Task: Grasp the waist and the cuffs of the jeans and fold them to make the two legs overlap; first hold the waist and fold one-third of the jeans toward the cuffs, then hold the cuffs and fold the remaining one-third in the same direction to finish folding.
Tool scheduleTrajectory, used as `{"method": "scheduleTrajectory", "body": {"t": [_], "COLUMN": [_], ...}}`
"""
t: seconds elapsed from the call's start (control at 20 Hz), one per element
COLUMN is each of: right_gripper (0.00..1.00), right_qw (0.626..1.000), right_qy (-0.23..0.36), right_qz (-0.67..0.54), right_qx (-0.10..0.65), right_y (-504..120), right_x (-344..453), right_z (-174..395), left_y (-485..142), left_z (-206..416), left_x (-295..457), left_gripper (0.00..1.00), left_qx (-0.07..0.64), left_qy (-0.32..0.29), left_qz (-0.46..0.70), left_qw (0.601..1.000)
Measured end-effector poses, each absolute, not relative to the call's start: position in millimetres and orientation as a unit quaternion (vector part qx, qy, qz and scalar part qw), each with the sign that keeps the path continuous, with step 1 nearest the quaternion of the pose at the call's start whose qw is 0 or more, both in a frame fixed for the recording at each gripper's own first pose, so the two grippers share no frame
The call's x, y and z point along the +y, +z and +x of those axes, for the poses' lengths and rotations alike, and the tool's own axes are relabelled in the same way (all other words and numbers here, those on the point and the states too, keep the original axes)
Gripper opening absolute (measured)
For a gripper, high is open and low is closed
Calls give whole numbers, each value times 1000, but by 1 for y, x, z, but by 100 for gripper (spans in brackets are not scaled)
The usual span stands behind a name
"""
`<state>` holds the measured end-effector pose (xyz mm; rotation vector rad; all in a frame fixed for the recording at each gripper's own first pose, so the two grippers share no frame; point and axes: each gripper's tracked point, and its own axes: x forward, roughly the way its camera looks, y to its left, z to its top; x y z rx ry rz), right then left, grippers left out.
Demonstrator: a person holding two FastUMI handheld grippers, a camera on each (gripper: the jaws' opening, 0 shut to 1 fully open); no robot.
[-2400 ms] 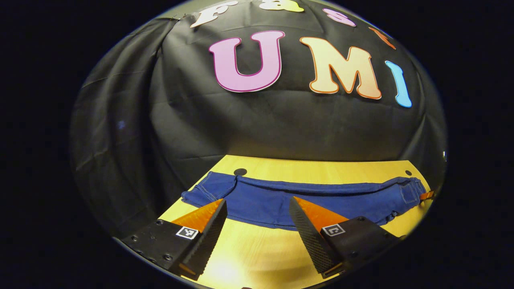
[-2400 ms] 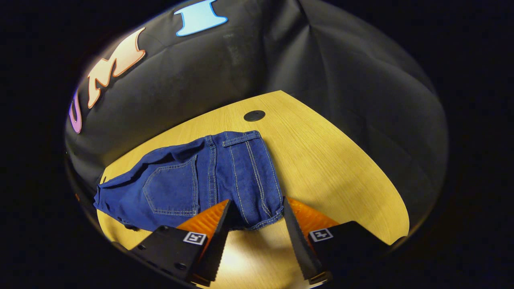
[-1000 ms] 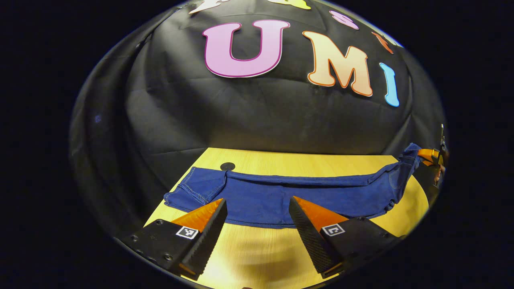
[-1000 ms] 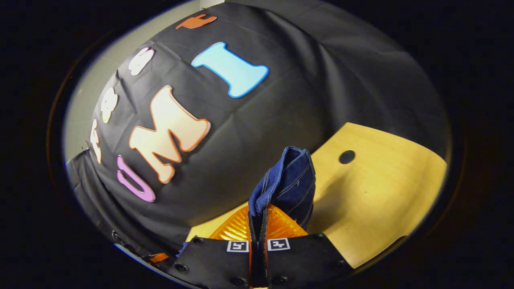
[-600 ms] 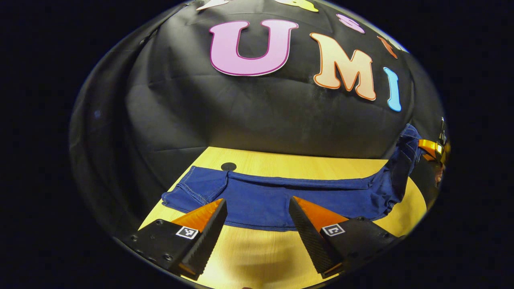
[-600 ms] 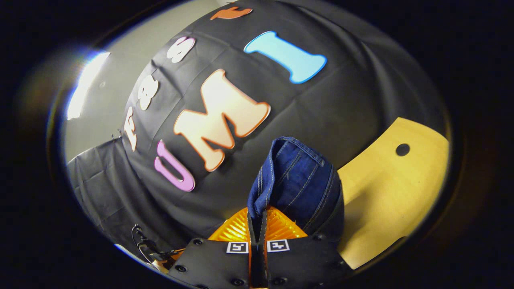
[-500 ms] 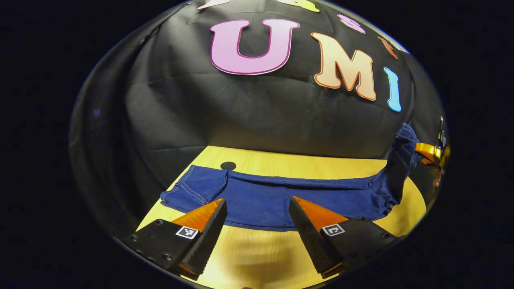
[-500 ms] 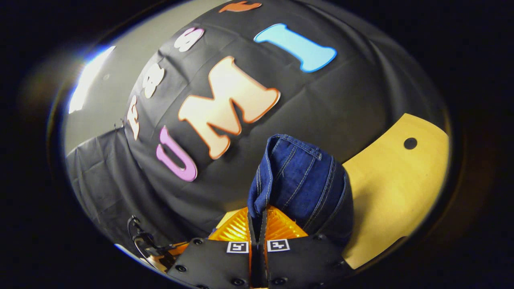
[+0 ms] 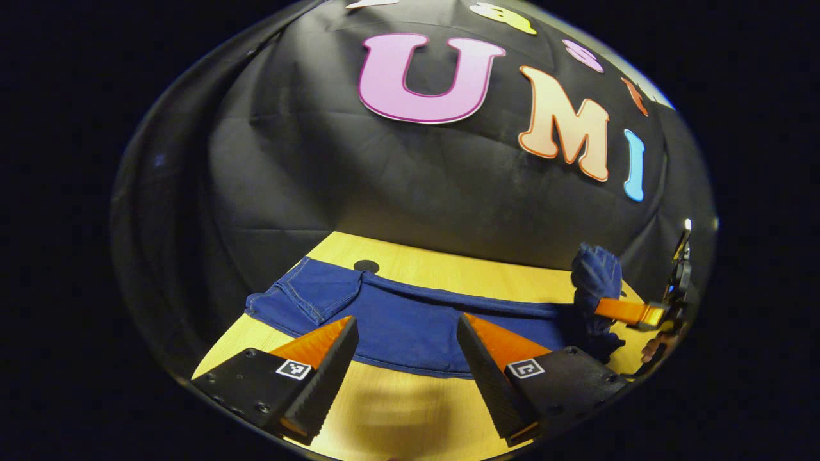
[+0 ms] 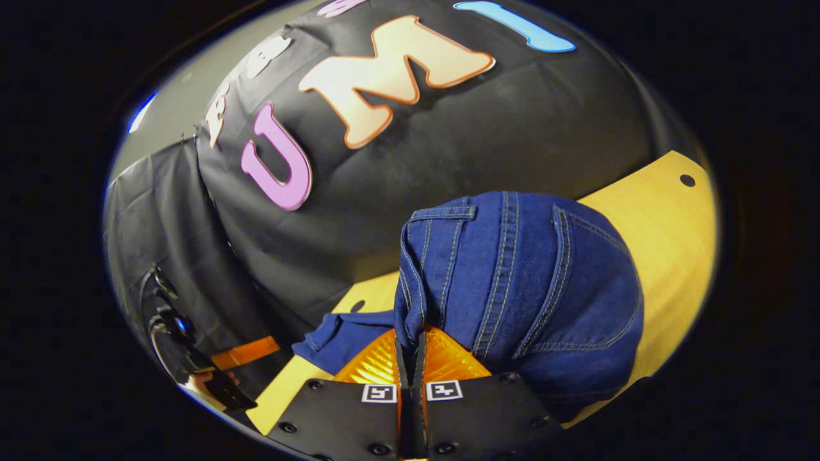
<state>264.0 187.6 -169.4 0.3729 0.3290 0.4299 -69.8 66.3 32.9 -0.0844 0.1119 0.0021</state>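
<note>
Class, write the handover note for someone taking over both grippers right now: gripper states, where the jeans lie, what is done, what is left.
Right gripper: shut on the waist of the jeans, held lifted off the table.
Left gripper: open, hovering by the near edge of the jeans, gripping nothing.
Jeans: legs already overlapped, lying flat along the table; cuffs at the far-left end.
Done: legs overlapped, waist grasped and raised.
Left: lay the waist third down toward the cuffs, then take the cuffs and fold the last third the same way.
</note>
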Motion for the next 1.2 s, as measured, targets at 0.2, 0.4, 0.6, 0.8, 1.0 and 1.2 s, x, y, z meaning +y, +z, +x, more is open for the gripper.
{"method": "scheduleTrajectory", "body": {"t": [0.2, 0.4, 0.6, 0.8, 1.0, 1.2], "right_gripper": [3, 3, 22, 81, 98, 98], "right_qw": [950, 955, 944, 939, 943, 964], "right_qy": [189, 180, 205, 227, 210, 132], "right_qz": [128, 108, 141, 139, 144, 147], "right_qx": [213, 211, 218, 217, 213, 179], "right_y": [-227, -232, -224, -212, -174, -127], "right_x": [204, 204, 219, 234, 208, 138], "right_z": [271, 269, 260, 240, 205, 186], "left_y": [26, 22, 23, 16, 12, -11], "left_z": [-68, -68, -59, -46, -23, -6], "left_x": [101, 121, 143, 178, 215, 252], "left_gripper": [94, 95, 94, 94, 94, 94], "left_qx": [59, 56, 46, 51, 59, 90], "left_qy": [27, 41, 66, 99, 125, 156], "left_qz": [-42, -42, -34, -36, -76, -67], "left_qw": [997, 997, 996, 993, 987, 981]}}
